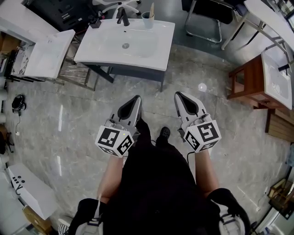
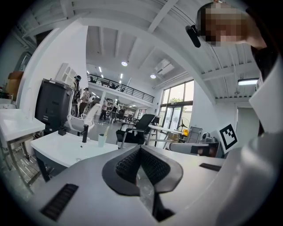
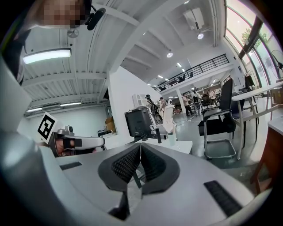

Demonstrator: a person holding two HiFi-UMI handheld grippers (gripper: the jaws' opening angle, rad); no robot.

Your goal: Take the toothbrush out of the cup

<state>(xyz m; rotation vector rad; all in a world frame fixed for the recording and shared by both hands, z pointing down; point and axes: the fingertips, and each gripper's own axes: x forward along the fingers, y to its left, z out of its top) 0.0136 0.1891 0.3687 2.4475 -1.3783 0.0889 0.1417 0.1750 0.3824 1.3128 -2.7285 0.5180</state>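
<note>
head: overhead, down | gripper views: level, forward | shared: sink (image 1: 124,43), cup (image 1: 147,20)

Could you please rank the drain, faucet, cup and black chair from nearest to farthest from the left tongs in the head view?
From the left tongs:
1. Drain, in the middle of the basin, straight ahead.
2. Faucet and cup, on the basin's back edge, cup to the right: too close to call.
3. Black chair, beyond the basin, far right.

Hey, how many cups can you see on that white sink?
1. The cup stands at the white sink's far edge, just right of the faucet in the head view, toothbrush in it. No other shows.
</note>
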